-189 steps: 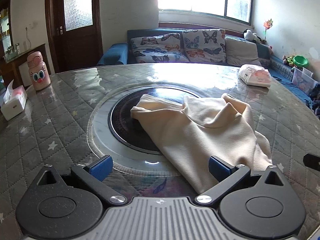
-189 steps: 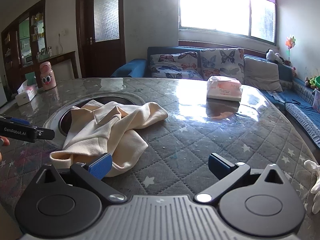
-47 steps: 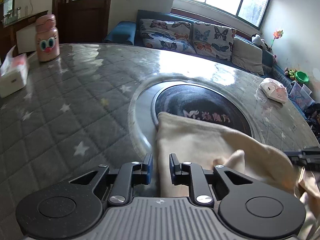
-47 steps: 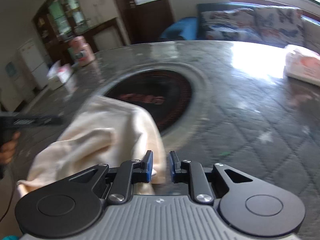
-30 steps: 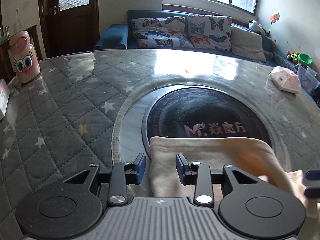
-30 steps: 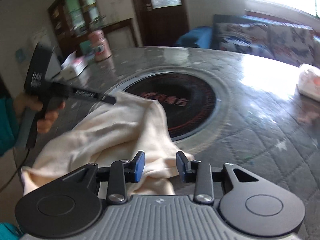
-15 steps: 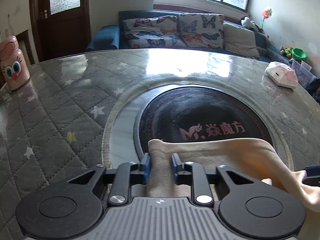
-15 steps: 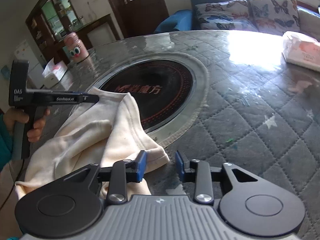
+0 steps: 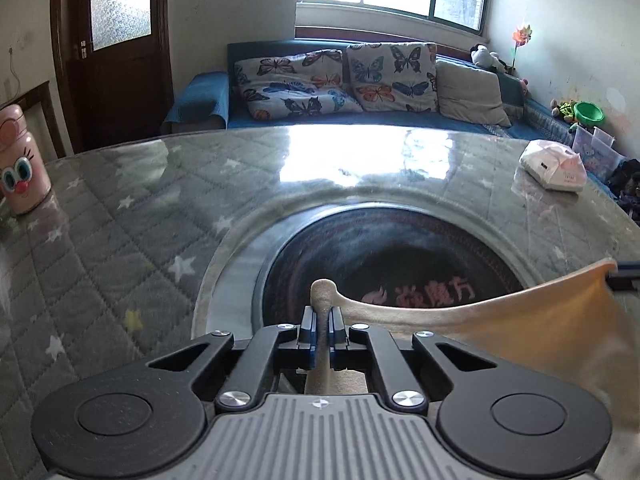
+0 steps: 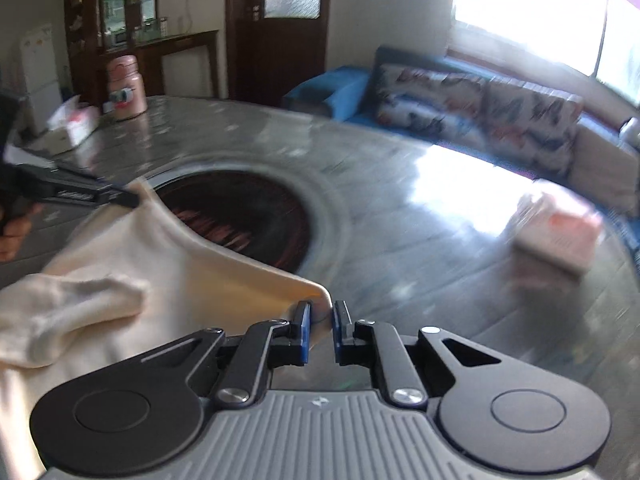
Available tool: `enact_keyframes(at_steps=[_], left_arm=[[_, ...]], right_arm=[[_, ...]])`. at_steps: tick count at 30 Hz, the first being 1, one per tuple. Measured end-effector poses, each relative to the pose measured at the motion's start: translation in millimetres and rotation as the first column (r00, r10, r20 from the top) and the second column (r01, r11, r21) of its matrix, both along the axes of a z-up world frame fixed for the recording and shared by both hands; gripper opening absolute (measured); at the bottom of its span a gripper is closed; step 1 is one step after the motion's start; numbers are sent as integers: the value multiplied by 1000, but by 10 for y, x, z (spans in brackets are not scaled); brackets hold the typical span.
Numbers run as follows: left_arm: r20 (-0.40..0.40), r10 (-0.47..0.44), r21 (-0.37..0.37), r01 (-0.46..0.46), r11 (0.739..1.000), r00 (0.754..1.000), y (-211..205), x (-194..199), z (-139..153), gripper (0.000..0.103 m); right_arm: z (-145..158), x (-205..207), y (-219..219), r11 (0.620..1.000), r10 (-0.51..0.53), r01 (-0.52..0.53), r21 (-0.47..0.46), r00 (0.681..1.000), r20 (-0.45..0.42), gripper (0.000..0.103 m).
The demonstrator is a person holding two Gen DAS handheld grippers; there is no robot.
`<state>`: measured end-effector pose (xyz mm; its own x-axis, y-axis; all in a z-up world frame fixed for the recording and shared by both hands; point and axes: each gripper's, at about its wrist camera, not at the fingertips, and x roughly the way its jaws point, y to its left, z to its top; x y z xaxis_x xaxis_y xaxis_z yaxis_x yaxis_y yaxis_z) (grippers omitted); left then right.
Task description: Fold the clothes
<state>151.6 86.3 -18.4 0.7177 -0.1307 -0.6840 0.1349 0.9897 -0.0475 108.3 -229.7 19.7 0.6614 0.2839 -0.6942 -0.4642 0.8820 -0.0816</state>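
1. we are pinching one corner of the cream garment tight in the left gripper, low in the frame's centre.
2. the right gripper is gripping the other corner, jaws narrow.
3. we are holding its edge stretched above the table, probably to spread it flat for folding.

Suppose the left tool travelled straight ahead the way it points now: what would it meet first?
The left tool, clamping the cream garment, points over the dark round inset. Probably that inset or the table's far surface; depth is unclear.
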Motion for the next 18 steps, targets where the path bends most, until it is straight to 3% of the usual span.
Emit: enact_keyframes(at_steps=[8,16,18], left_arm=[[21,10,-5,-10,1000,1000,-113,344,11,6],[-2,-8,-8,8,1000,1000,-206,476,-22,12],[19,-32,13,32,999,999,-256,367,32,21]], right_arm=[[-1,462,44,993,-35,48,-112,993,117,9],[-276,763,76,991,-73,77,-110,996,46,12],[-254,716,61,992,-75,80,-102,996,53,16]])
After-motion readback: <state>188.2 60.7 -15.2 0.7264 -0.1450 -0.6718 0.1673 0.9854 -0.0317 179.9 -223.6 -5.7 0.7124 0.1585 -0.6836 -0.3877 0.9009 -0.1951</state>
